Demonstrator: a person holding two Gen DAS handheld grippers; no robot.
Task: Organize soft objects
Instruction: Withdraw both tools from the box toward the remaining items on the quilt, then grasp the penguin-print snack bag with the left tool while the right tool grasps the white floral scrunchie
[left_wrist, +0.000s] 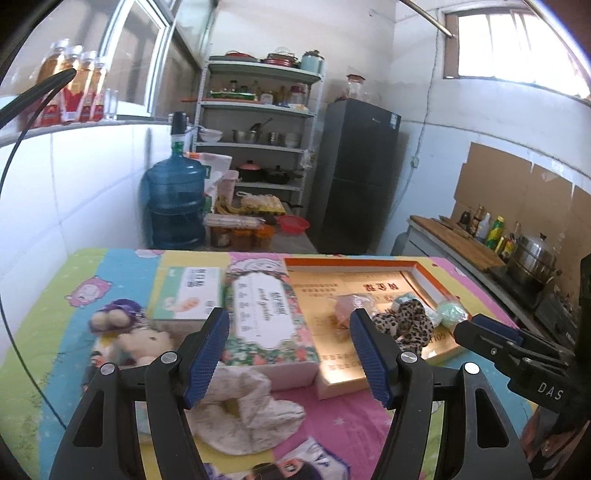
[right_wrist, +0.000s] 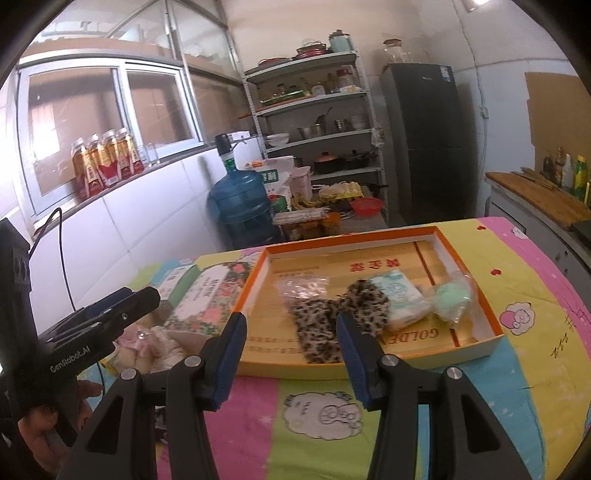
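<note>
On the tabletop (right_wrist: 535, 280): orange-rimmed box (right_wrist: 441, 236) holding leopard-print cloth (right_wrist: 321, 332).
Left hand-held gripper (left_wrist: 288, 354): spread, empty.
Right hand-held gripper (right_wrist: 291, 354): spread, empty.
Beside box: plush toy (left_wrist: 144, 341), apparently.

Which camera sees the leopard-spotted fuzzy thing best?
The right wrist view: the leopard-print cloth lies unhidden in the orange-rimmed box. In the left wrist view it is smaller, partly behind a fingertip.
</note>
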